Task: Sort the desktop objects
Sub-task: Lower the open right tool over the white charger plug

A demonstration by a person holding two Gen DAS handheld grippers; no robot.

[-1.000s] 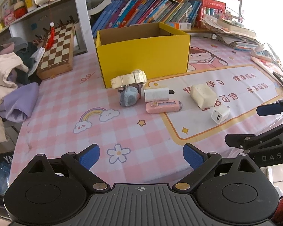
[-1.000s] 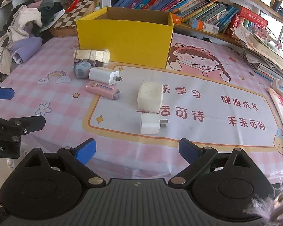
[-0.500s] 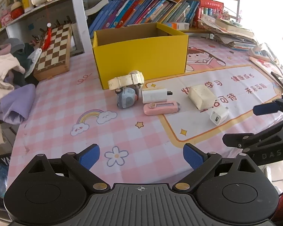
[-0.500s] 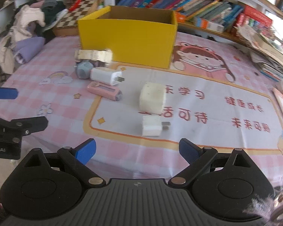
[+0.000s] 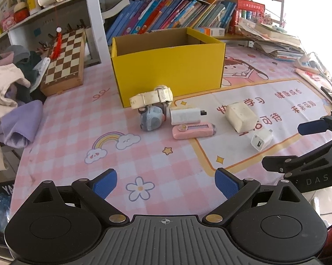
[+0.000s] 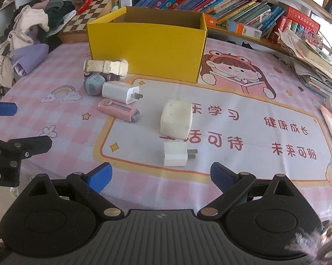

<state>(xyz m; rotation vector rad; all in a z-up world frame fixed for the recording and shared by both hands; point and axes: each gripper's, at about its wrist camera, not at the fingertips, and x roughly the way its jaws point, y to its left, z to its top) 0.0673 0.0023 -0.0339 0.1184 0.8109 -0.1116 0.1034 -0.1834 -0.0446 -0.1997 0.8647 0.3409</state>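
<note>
Small charger (image 6: 174, 156) nearest right gripper (image 6: 161, 175); both grippers' fingers wide, empty.

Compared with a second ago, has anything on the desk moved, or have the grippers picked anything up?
Nothing was picked up or let go. Both grippers, the left gripper and the right gripper, have eased slightly forward toward the items, both open and empty. The yellow box, watch, pink cutter, white block and small charger lie where they were.
</note>
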